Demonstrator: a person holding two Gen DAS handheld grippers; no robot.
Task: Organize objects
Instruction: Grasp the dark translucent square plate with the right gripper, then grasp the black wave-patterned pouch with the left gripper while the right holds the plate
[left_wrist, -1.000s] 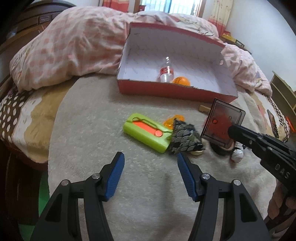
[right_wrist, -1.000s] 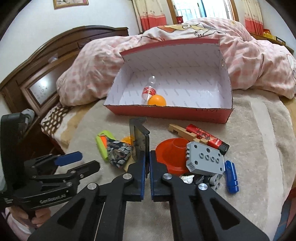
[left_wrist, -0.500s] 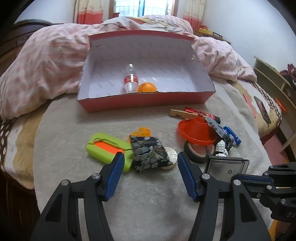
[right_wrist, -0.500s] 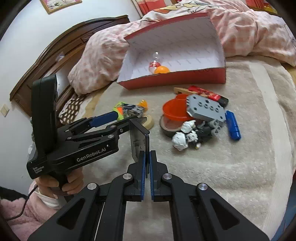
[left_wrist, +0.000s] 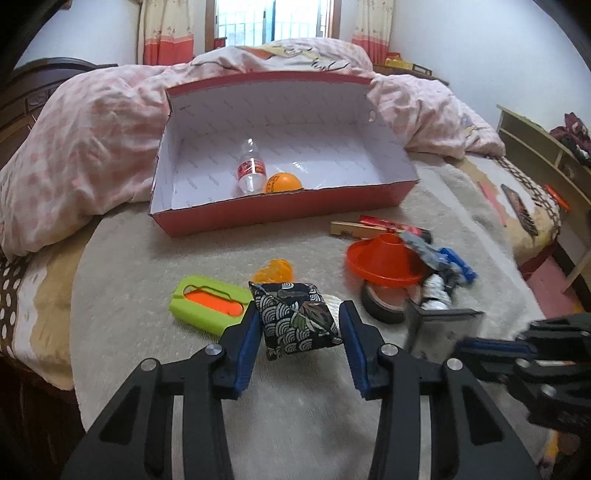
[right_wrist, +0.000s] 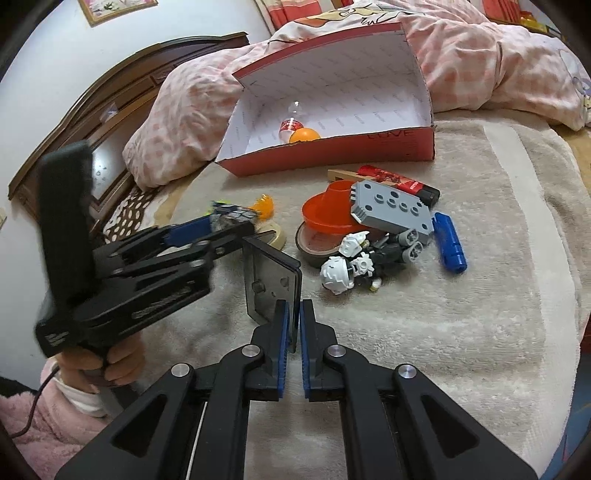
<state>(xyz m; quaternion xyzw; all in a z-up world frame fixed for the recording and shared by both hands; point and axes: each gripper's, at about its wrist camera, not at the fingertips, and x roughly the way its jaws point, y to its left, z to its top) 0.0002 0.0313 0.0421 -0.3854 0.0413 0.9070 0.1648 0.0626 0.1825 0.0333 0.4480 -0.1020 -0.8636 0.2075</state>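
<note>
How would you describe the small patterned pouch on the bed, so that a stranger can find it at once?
Start at the red box on the beige blanket and come toward the camera, to the green case. The pouch lies just right of it, between the left gripper's closing blue pads. It alone is soft dark cloth with white wave patterns; its neighbours are plain plastic.

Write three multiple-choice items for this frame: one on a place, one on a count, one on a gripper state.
1. Where is the orange ball?
A. inside the red box
B. on the blanket
C. on the quilt
2. How many things lie in the red box?
A. none
B. two
C. five
3. What is the right gripper doing?
A. open, empty
B. clamping a dark flat case
C. holding a ball

A: the ball sits beside the bottle within its walls.
B: only bottle and ball.
C is wrong; B: the pads pinch the dark flat case.
</note>
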